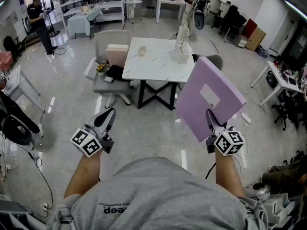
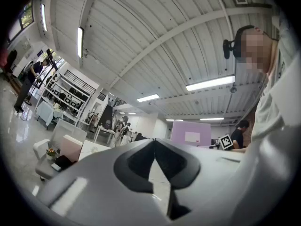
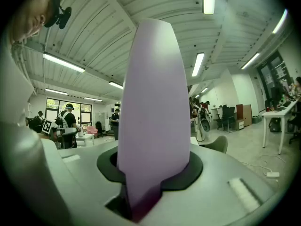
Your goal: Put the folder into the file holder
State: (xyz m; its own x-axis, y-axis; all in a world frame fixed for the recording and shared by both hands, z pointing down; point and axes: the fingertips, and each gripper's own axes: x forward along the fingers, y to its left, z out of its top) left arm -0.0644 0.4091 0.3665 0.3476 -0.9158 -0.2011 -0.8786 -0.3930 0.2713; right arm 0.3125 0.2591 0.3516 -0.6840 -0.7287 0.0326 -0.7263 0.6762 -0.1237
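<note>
Head view shows the lilac folder standing up from the right gripper, whose fingers are clamped on its lower edge. Its long axis runs up and away from them, tilted toward the tabletop. Beyond the fingers, well apart, the white wire-mesh file holder stands upright near the tabletop's far right edge. The folder looks like stiff, smooth card with a pale label. The left gripper hangs empty, fingers together, seemingly farther from the file holder than the right.

folder: matt | file holder: wire mesh | table: smooth marbled | floor: glossy
</note>
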